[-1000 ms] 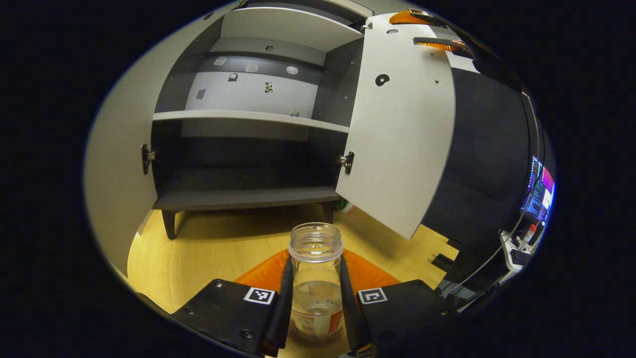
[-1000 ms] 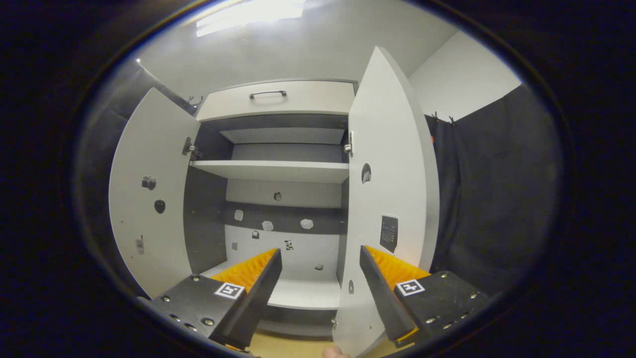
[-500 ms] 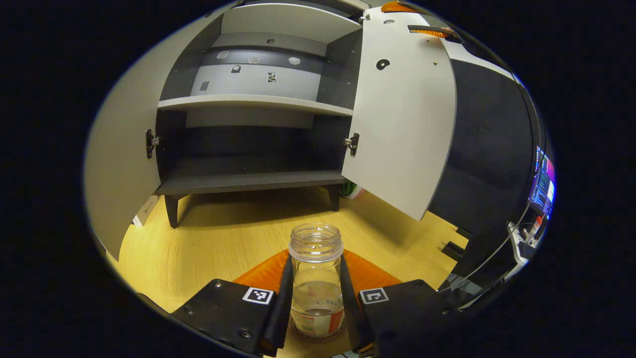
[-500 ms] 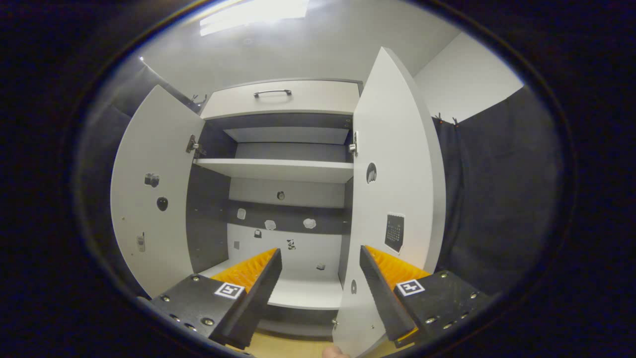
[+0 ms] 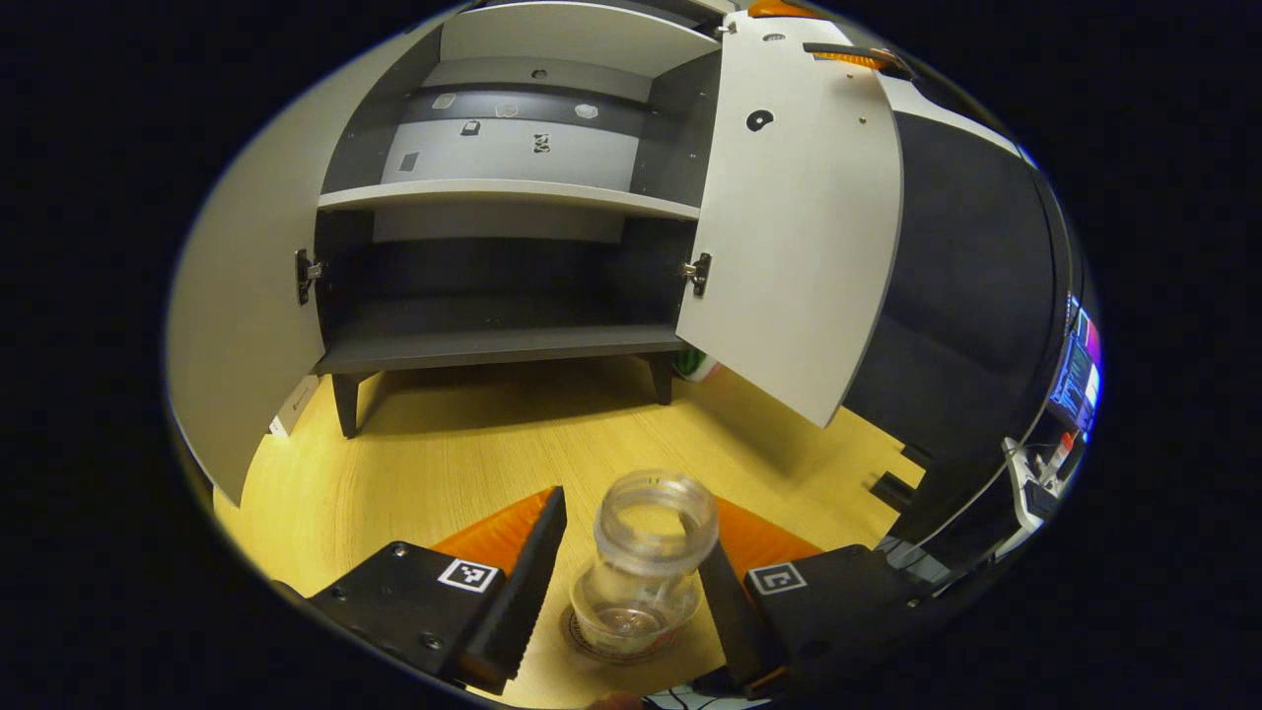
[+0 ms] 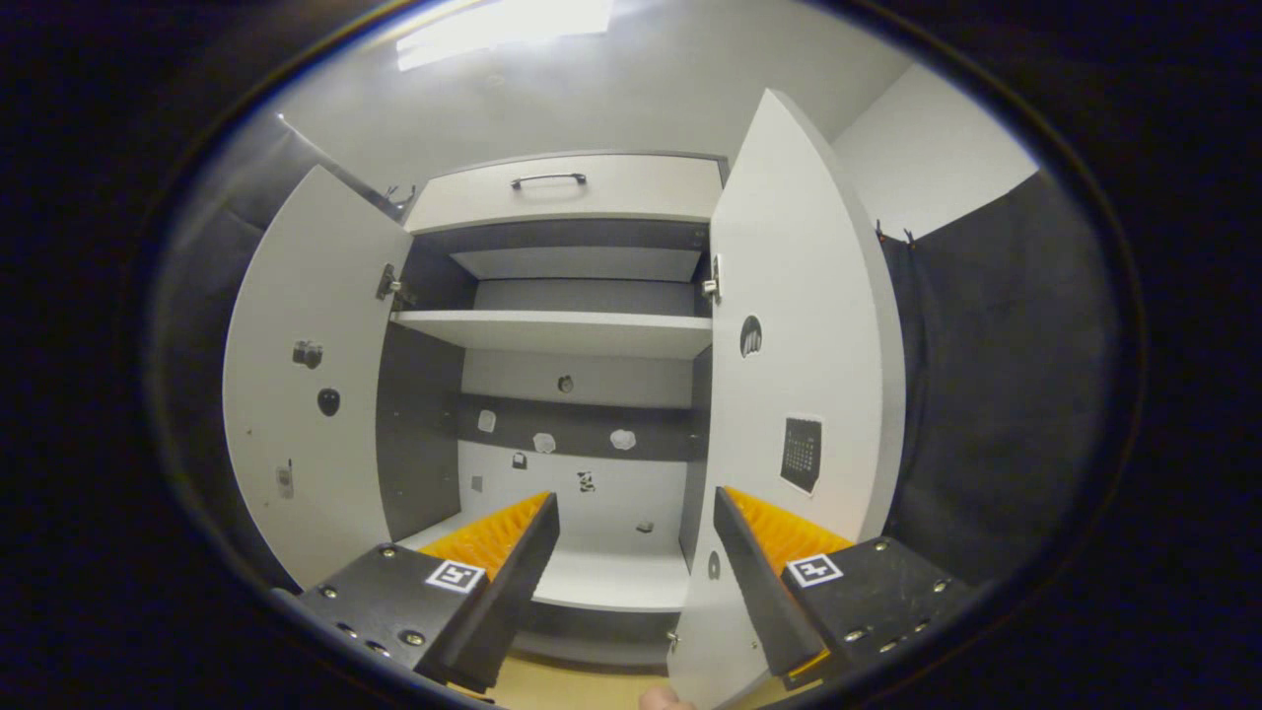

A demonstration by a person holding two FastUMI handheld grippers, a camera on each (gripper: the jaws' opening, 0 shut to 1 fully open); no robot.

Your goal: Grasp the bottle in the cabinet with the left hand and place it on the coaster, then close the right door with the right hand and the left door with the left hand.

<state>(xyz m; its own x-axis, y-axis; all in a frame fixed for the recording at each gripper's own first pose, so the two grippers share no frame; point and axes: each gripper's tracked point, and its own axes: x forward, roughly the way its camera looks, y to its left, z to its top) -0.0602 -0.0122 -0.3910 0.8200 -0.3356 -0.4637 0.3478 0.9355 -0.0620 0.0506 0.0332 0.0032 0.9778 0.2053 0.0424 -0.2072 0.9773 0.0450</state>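
Observation:
A clear, lidless bottle (image 5: 646, 562) stands on a round coaster (image 5: 592, 641) on the wooden table. My left gripper (image 5: 631, 537) is open around it; the bottle sits nearer the right finger (image 5: 730, 616), with a gap to the left finger (image 5: 523, 582). Beyond it the cabinet (image 5: 493, 340) stands with its left door (image 5: 237, 325) and right door (image 5: 799, 227) swung out. In the right gripper view, my right gripper (image 6: 636, 518) is open and holds nothing, aimed at the cabinet's inner shelves, its right finger (image 6: 754, 582) in front of the right door (image 6: 799, 375). The left door (image 6: 315, 375) is wide open.
The cabinet stands on short legs on the wooden table (image 5: 444, 463). A drawer with a dark handle (image 6: 547, 179) tops it. A small white box (image 5: 291, 414) lies by the left door, and a green-and-white object (image 5: 695, 365) is behind the right leg. Screens (image 5: 1075, 375) glow at far right.
My left gripper's fingers have spread apart and let go of the bottle, which now stands free on the coaster. The right gripper has only drifted slightly.

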